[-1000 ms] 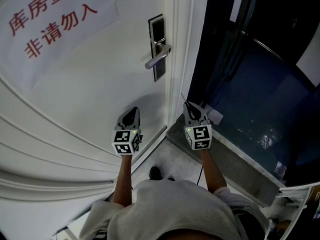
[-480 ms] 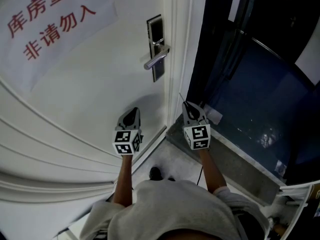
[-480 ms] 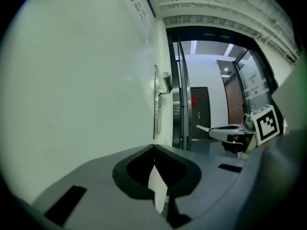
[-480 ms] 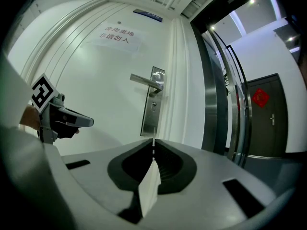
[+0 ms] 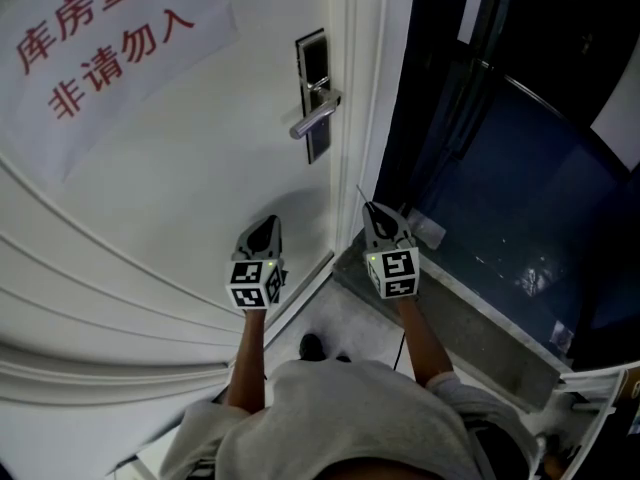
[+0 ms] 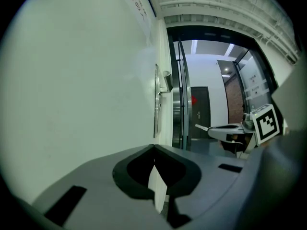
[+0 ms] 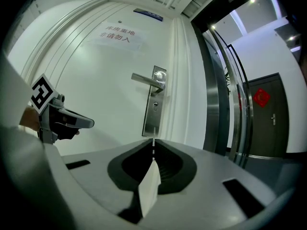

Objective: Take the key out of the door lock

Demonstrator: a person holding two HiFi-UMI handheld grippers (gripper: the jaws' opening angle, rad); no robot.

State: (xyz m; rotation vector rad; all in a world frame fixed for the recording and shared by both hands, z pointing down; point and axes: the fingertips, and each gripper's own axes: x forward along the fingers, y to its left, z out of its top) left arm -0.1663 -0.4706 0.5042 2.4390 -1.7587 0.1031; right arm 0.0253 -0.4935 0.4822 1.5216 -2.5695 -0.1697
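The white door (image 5: 180,168) carries a steel lock plate (image 5: 314,90) with a lever handle (image 5: 313,120). In the right gripper view the keyhole (image 7: 155,107) under the handle (image 7: 148,82) shows no key. My right gripper (image 5: 371,211) hangs level, short of the door's edge. It is shut on a thin silvery blade that looks like the key (image 7: 153,143); the blade pokes past the tips (image 5: 363,195) and also shows from the side (image 6: 202,127). My left gripper (image 5: 265,230) is shut and empty, close beside the door face, lower left of the handle.
A paper notice (image 5: 100,48) with red characters hangs on the door. Right of the door frame (image 5: 372,88) a dark glass partition (image 5: 520,168) stands over a stone sill (image 5: 470,318). A shoe (image 5: 311,346) rests on the grey floor below.
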